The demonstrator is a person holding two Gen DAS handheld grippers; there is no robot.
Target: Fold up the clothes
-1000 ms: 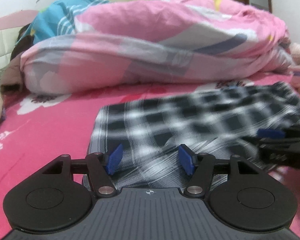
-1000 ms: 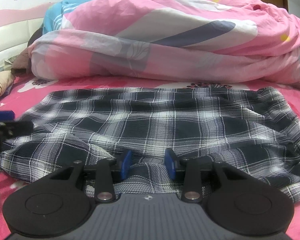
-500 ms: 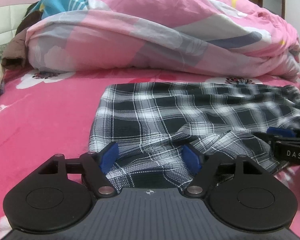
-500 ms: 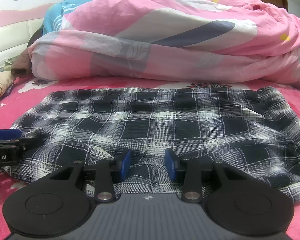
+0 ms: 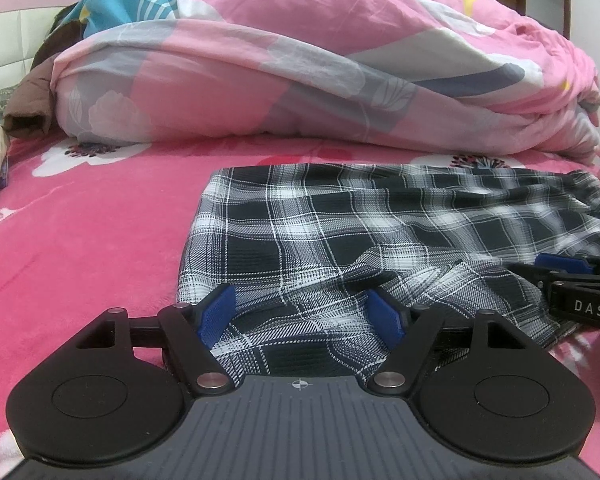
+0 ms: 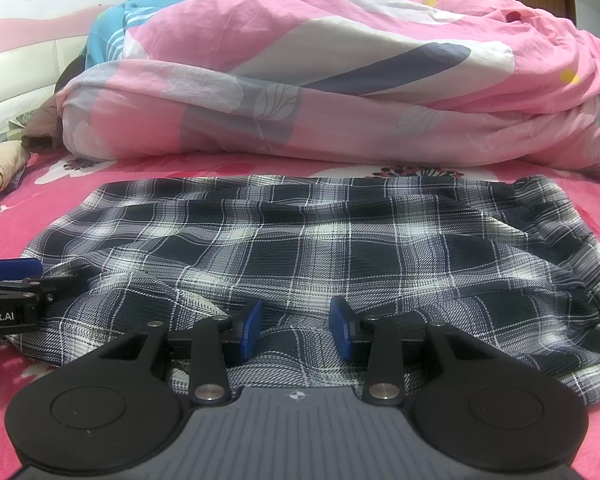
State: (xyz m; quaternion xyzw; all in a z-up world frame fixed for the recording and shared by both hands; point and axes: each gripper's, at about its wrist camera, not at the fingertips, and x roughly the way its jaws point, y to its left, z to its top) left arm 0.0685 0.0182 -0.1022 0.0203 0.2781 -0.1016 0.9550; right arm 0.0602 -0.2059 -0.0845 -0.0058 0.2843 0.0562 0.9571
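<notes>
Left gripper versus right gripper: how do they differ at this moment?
The left gripper, at the plaid shirt's left end, has jaws set wide, having just been opening; the right gripper, nearer the shirt's middle, has them narrower. Both are open, low over the shirt's near edge, with cloth between the pads.

The plaid garment (image 5: 380, 240) runs under the left gripper's (image 5: 300, 316) body at the bottom of the frame, so its near hem is hidden. The right gripper (image 5: 572, 280) is cut off at the right edge. A brown cloth (image 6: 40, 128) disappears behind the pink duvet (image 6: 320, 80).
</notes>
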